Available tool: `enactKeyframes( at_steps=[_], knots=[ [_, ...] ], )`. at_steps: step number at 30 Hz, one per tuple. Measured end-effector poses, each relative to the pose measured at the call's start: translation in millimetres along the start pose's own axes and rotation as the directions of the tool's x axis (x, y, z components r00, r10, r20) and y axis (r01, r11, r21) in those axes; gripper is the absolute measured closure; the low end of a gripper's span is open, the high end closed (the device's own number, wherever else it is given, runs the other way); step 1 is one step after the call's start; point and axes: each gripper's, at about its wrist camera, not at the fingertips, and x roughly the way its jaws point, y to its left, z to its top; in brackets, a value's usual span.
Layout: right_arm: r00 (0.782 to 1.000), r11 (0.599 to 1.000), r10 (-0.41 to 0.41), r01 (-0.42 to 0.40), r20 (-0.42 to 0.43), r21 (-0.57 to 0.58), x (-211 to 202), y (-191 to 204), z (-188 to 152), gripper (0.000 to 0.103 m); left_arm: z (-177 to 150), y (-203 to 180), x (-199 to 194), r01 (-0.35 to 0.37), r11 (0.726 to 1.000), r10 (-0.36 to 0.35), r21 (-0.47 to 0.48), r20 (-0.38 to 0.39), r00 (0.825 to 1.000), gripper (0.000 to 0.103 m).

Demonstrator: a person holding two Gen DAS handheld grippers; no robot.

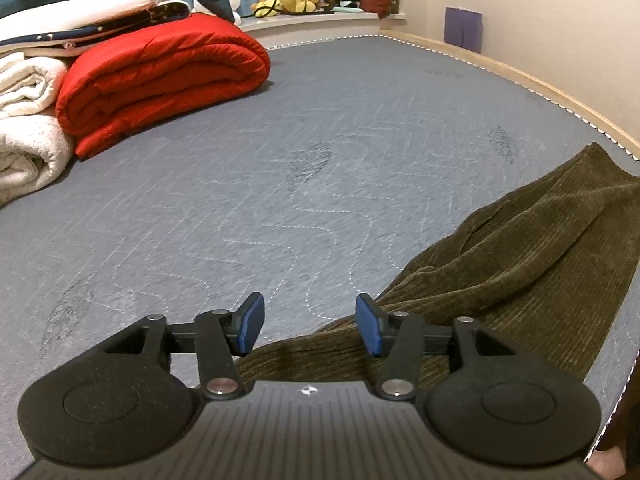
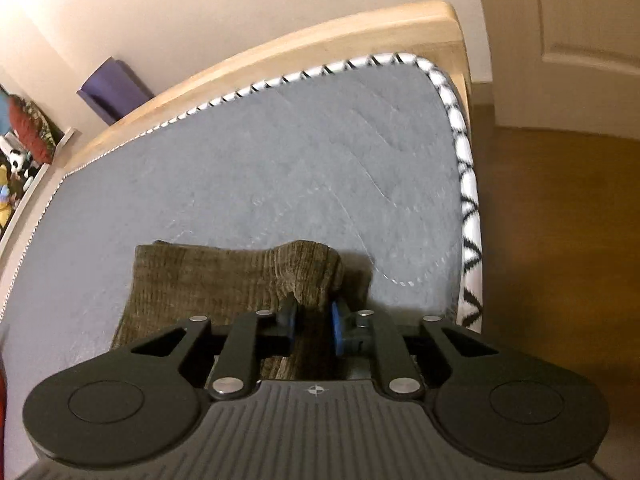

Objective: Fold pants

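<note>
Lying soft and limp on the bed (image 1: 280, 168), the corduroy pants (image 1: 520, 256) want gripping at hems; left tool (image 1: 310, 326) gapes empty, right tool (image 2: 313, 322) straddles a fold at 12 o'clock, unclamped

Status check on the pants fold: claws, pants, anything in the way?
Left claw open, empty, above pants edge. Right claw part open, pants fold between pads. Mattress ahead bare; red quilt far off.
</note>
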Motion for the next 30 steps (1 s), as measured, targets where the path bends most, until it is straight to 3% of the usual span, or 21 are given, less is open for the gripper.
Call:
enactKeyframes(
  at_steps=[2,3,5,7,9,11,14,18,24,25,27,28,30],
  knots=[
    [0.992,0.998,-0.039,0.044,0.116,-0.041,-18.6,14.0,0.5,0.056,-1.1,3.9,0.0,-0.013,1.000,0.013,-0.012,-0.007,1.000,0.044],
    [0.983,0.996,-0.046,0.059,0.176,-0.070,-26.6,23.7,-0.9,0.052,-2.6,7.3,0.1,-0.020,1.000,0.020,-0.019,-0.011,1.000,0.043],
    [0.979,0.994,0.016,0.006,0.205,-0.106,-31.6,36.8,-1.4,0.052,-5.7,14.4,0.1,-0.033,0.999,0.032,-0.033,-0.019,0.999,0.043],
    [0.982,0.985,0.127,-0.108,0.139,-0.138,-25.4,53.1,-2.6,0.052,-8.8,20.8,0.1,-0.043,0.998,0.041,-0.047,-0.028,0.999,0.043],
    [0.969,0.953,0.248,-0.241,0.017,-0.182,-9.5,74.8,-9.9,0.053,-11.1,26.2,0.1,-0.051,0.997,0.050,-0.058,-0.034,0.998,0.043],
    [0.959,0.933,0.279,-0.284,-0.054,-0.220,6.3,96.1,-22.9,0.054,-12.1,30.3,0.2,-0.055,0.996,0.052,-0.068,-0.038,0.998,0.043],
    [0.959,0.922,0.256,-0.281,-0.123,-0.268,33.7,123.8,-41.2,0.054,-13.3,31.9,-0.3,-0.058,0.996,0.055,-0.075,-0.040,0.998,0.043],
    [0.964,0.939,0.195,-0.236,-0.181,-0.249,61.6,138.6,-53.2,0.053,-14.4,35.0,-0.5,-0.055,0.996,0.052,-0.073,-0.040,0.998,0.043],
    [0.981,0.933,0.137,-0.175,-0.139,-0.315,69.3,159.1,-59.0,0.052,-14.9,44.2,3.6,-0.063,0.994,0.059,-0.089,-0.046,0.997,0.043],
    [0.985,0.925,0.118,-0.156,-0.127,-0.346,68.0,162.0,-63.6,0.053,-13.8,44.9,4.2,-0.063,0.994,0.059,-0.089,-0.045,0.997,0.043],
    [0.996,0.903,0.040,-0.071,-0.082,-0.425,68.9,172.6,-73.9,0.072,-12.3,44.4,5.2,-0.060,0.995,0.056,-0.084,-0.043,0.998,0.043],
    [0.998,0.895,0.021,-0.048,-0.066,-0.444,69.7,176.0,-76.0,0.074,-11.6,43.7,5.6,-0.058,0.995,0.054,-0.081,-0.042,0.998,0.043],
    [0.999,0.892,-0.004,-0.014,-0.039,-0.452,69.8,181.1,-79.7,0.092,-10.4,43.0,6.9,-0.053,0.996,0.050,-0.074,-0.039,0.998,0.043]
  ],
)
